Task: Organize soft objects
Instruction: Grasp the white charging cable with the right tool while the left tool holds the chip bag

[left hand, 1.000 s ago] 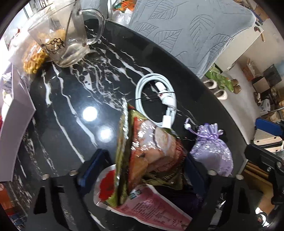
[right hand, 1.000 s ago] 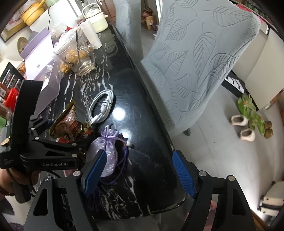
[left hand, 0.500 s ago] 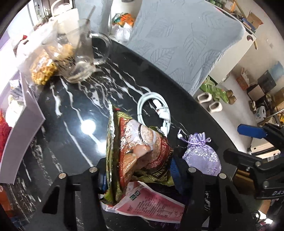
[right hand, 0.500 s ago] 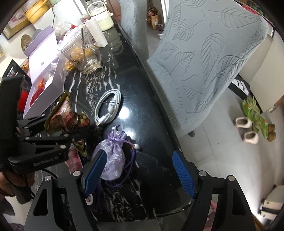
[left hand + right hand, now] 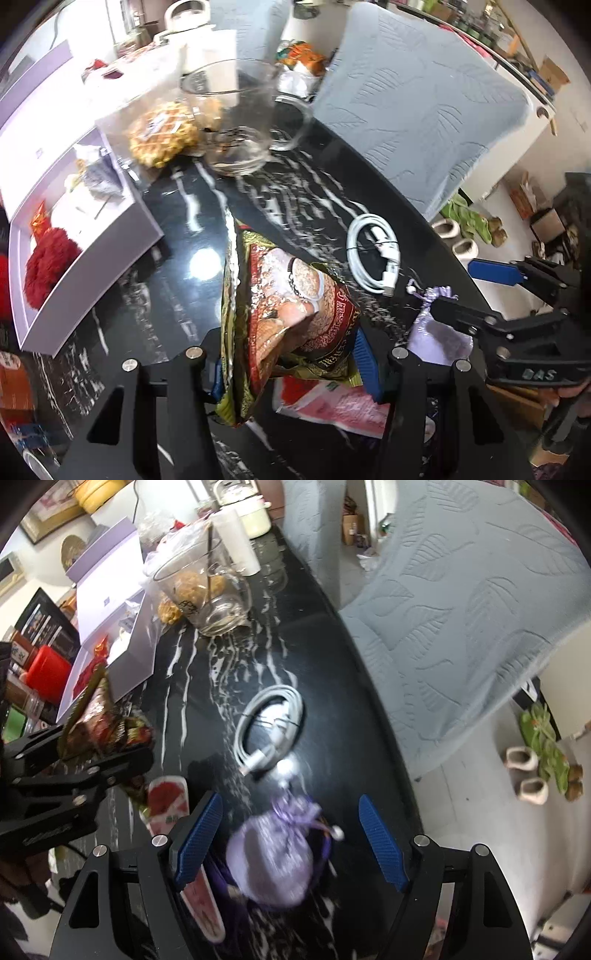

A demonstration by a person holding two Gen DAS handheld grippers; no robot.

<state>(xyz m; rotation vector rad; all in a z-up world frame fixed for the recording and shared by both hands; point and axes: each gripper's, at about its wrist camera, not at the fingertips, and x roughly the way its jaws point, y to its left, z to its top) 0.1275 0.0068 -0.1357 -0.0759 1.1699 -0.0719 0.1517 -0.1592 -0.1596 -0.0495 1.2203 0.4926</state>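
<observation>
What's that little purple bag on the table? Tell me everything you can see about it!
The little purple bag is a soft lilac pouch of thin, slightly shiny fabric, plump and round. Its top is gathered into a frilly ruffle, tied by a purple drawstring cord with small white beads at the ends. It lies on the black marbled table, neck toward the coiled white cable. The right hand-held gripper hangs open around it, blue pads on either side, not pressing. It looks blurred, so finer patterns cannot be made out.

Left tool (image 5: 291,365) clamped, right tool (image 5: 288,843) agape
</observation>
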